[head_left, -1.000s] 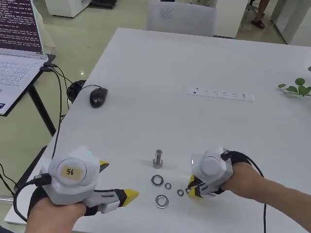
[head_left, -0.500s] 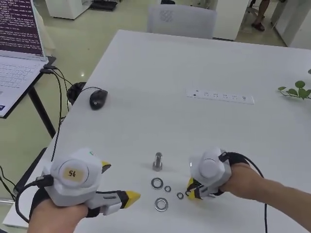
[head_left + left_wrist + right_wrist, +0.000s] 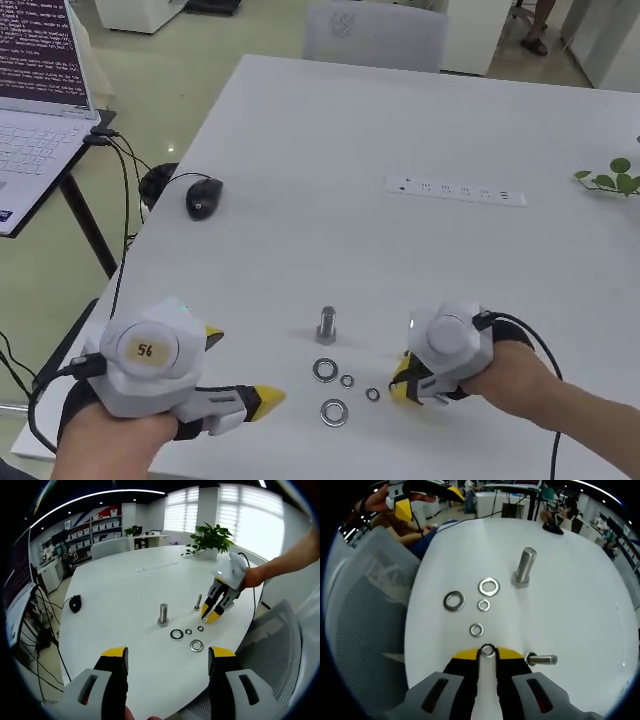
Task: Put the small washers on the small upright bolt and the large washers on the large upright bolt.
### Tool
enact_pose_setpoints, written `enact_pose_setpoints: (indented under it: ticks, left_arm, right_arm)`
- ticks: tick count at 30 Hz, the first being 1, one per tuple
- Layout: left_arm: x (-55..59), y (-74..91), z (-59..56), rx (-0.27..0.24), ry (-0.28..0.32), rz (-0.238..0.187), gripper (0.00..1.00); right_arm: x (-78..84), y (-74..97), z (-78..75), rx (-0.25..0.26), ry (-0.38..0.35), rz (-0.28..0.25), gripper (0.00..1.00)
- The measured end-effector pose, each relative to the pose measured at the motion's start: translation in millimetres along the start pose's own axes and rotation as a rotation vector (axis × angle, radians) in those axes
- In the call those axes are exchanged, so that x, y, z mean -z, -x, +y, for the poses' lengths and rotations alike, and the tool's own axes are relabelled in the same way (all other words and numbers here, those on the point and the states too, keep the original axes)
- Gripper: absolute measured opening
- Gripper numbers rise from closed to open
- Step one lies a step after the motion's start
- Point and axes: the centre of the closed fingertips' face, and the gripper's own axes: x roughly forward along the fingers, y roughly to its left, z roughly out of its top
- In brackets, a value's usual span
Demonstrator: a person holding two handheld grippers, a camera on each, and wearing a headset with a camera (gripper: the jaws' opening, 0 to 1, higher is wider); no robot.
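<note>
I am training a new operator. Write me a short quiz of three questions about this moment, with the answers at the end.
1. True or false: the left gripper is shut.
2. The right gripper holds: A) a large washer, B) a small washer, C) a nut.
3. How many loose washers lie on the table?

Key: 1 false, its jaws stand wide apart. 2 B. 3 four.
</note>
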Motion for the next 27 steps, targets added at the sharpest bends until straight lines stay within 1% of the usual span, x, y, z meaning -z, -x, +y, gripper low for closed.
enact_pose_setpoints:
  ticks: [2,6,10,13,15,16,19,22,24,27]
  left_arm:
    - [-0.7,-0.3,-0.5,0.001,0.001,-0.003,0.64]
    - [-2.7,-1.7,-3.0,0.007,-0.001,-0.005,0.64]
    - [-4.7,-1.7,-4.2,0.009,-0.005,-0.010,0.65]
    - [-4.2,-1.2,-4.2,0.009,-0.002,-0.010,0.65]
    - [-3.6,-1.0,-4.6,0.010,-0.004,-0.008,0.65]
    - [-3.5,-0.7,-4.9,0.010,-0.005,-0.007,0.65]
    - [-4.1,-0.5,-5.1,0.010,-0.005,-0.009,0.65]
    - [-5.4,-0.7,-5.5,0.010,-0.005,-0.012,0.65]
    - [-5.8,-0.9,-5.7,0.010,-0.005,-0.012,0.65]
    - [-6.3,-0.8,-6.0,0.009,-0.004,-0.014,0.65]
  right_arm:
    - [1.3,3.3,-2.8,0.011,-0.017,-0.012,0.13]
    - [6.6,9.8,-5.2,0.026,-0.045,-0.016,0.13]
    - [6.4,26.5,-8.2,0.072,-0.063,-0.043,0.13]
    - [9.1,40.8,-16.1,0.114,-0.085,-0.059,0.13]
    - [9.6,45.7,-19.5,0.125,-0.091,-0.063,0.13]
    - [10.1,49.9,-24.6,0.139,-0.097,-0.067,0.13]
    - [6.3,59.9,-34.8,0.168,-0.100,-0.078,0.13]
    - [-3.8,67.8,-44.4,0.190,-0.096,-0.094,0.13]
    - [-10.2,70.2,-48.5,0.201,-0.080,-0.095,0.13]
    - [-15.3,68.3,-52.2,0.194,-0.065,-0.089,0.14]
